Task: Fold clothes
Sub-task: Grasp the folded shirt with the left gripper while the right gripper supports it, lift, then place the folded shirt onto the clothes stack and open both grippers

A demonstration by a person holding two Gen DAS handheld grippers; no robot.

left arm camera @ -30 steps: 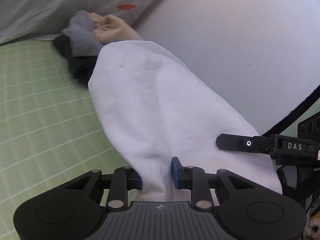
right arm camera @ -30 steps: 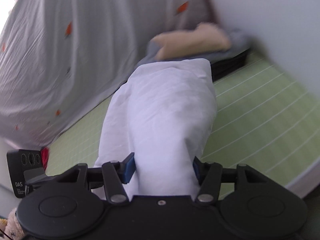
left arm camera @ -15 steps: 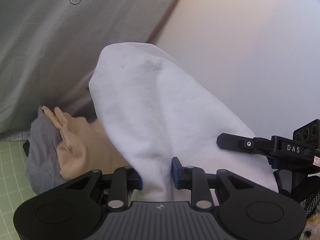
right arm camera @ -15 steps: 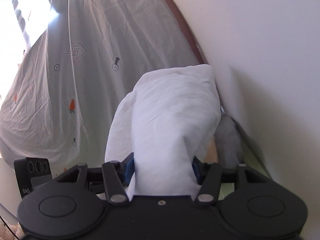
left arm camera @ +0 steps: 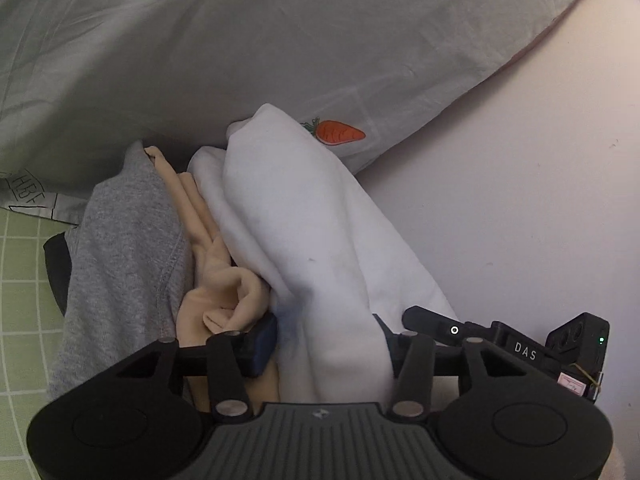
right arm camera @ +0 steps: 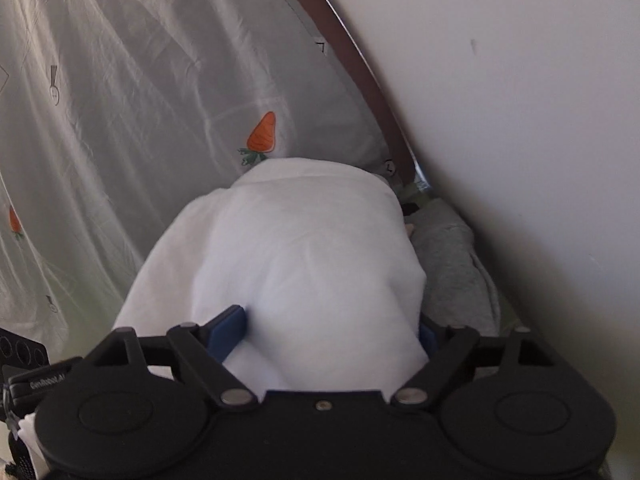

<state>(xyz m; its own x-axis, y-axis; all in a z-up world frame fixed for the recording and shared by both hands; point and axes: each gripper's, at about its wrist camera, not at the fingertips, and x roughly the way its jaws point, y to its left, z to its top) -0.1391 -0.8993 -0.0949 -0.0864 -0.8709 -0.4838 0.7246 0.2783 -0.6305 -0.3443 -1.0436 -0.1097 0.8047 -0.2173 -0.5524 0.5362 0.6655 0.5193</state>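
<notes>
A folded white garment (left arm camera: 304,240) lies on a pile of clothes against the wall, partly over a beige garment (left arm camera: 216,288) and beside a grey one (left arm camera: 124,248). My left gripper (left arm camera: 324,336) has the near end of the white garment between its jaws, which are opening; the blue left pad (left arm camera: 262,340) stands just off the cloth. In the right wrist view the white garment (right arm camera: 304,260) bulges between the wide, opening jaws of my right gripper (right arm camera: 328,334). The grey garment (right arm camera: 448,264) shows to its right.
A grey bedsheet with carrot prints (left arm camera: 200,60) hangs behind the pile and fills the left of the right wrist view (right arm camera: 140,120). A pale wall (left arm camera: 520,160) closes the right side. A green checked mat (left arm camera: 20,280) and a black item (left arm camera: 56,272) lie left of the pile.
Both grippers carried the white garment forward across the green mat to the pile by the bed and lowered it there. Both pairs of jaws now stand wider than before.
</notes>
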